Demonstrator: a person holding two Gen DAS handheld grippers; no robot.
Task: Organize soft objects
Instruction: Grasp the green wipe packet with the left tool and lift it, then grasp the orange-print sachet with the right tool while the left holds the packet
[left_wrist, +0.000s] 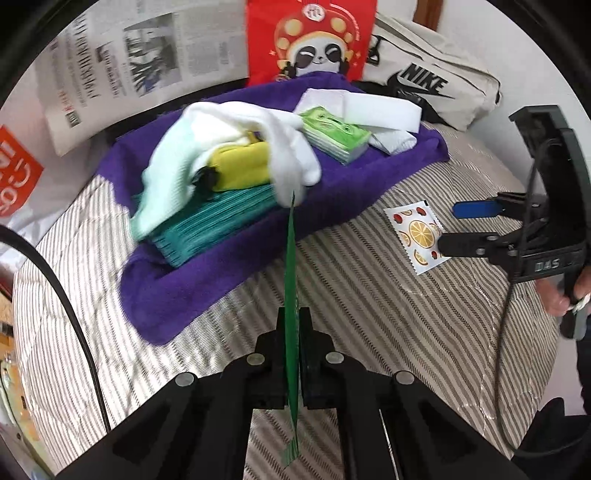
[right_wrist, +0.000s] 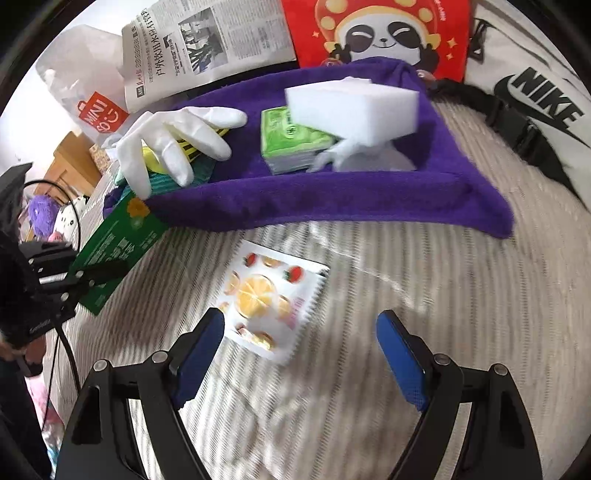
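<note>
My left jaws (left_wrist: 291, 354) are pinched flat on a thin green packet (left_wrist: 291, 295), seen edge-on as a stiff sliver. From my right wrist its broad printed face (right_wrist: 114, 247) shows, with an orange flower. My right jaws (right_wrist: 301, 350) stand wide and empty over a glossy, saw-edged fruit-print sachet (right_wrist: 266, 299) on the striped quilted bed (right_wrist: 406, 295). Beyond, a plush purple towel (left_wrist: 229, 266) carries a white glove (right_wrist: 173, 140), a foam block (right_wrist: 351, 107), a tissue pack (left_wrist: 334, 136).

White glove (left_wrist: 236, 147) half hides the yellow cloth (left_wrist: 240, 166).
</note>
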